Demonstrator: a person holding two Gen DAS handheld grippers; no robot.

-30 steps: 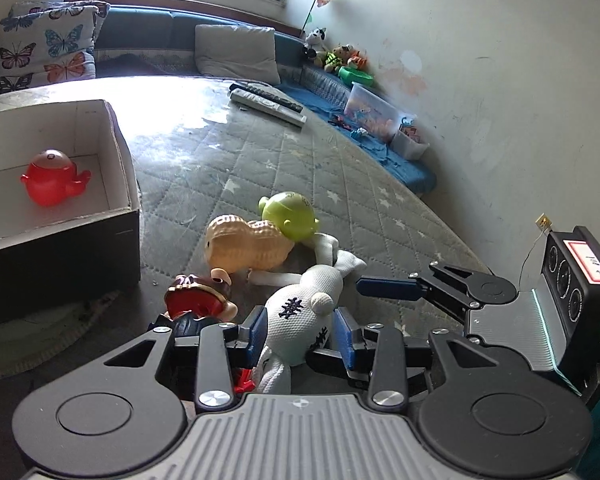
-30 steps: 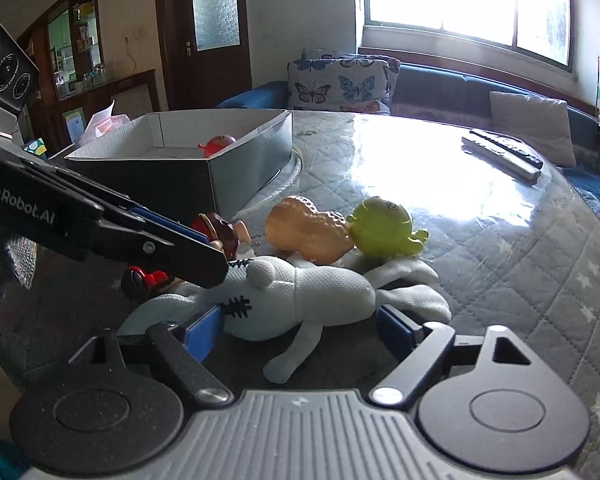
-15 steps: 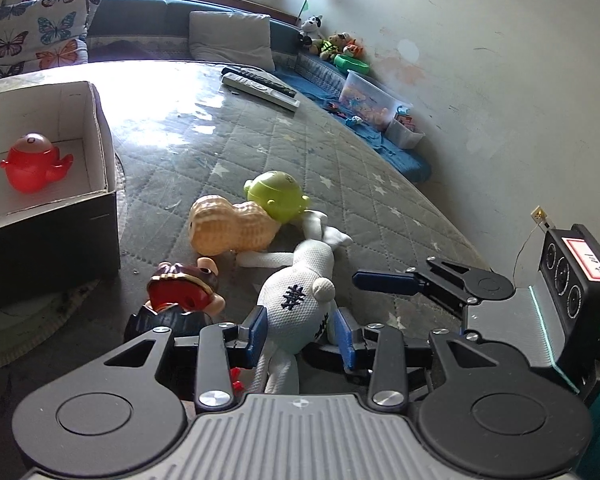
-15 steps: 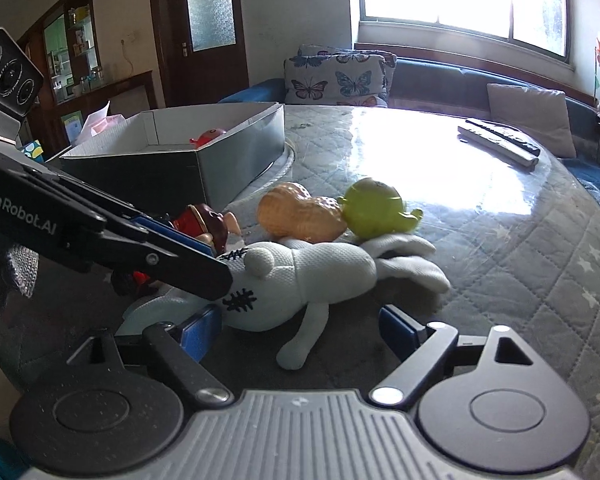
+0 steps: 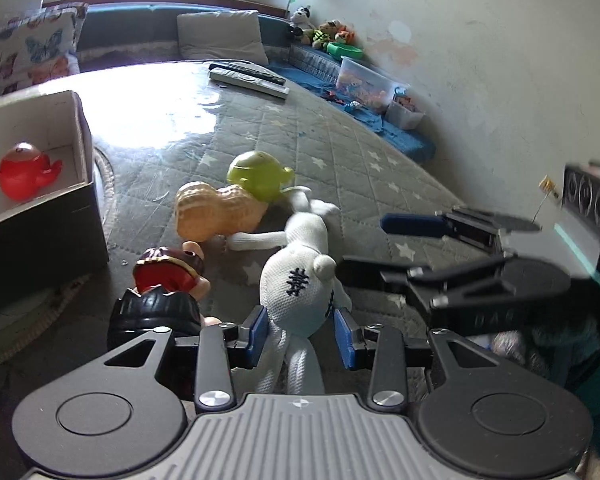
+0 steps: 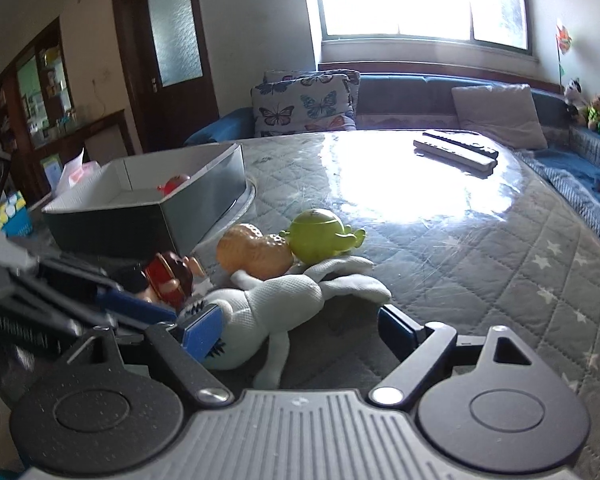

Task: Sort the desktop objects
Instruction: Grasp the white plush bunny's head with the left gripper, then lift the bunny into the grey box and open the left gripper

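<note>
Both wrist cameras sit low and close over the quilted table (image 5: 340, 152), tilted downward. Both share the white plush toy (image 5: 300, 280) (image 6: 272, 312) near 6 o'clock; the box (image 5: 40, 216) (image 6: 140, 208) lies at 9 o'clock.

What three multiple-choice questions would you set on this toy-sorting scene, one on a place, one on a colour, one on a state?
1. Where is the red toy?
A. On the remote controls
B. Inside the box
C. Under a cushion

2. What colour is the round toy touching the peanut toy?
A. Green
B. Purple
C. Black

3. How do the right gripper jaws stand?
A. Pressed together
B. Clamped on the peanut toy
C. Wide open

Answers: 1 B, it sits on the box's white floor, behind the wall. 2 A, its rounded body is yellow-green. 3 C, its blue pads stand far apart, with the white plush toy lying between them.
</note>
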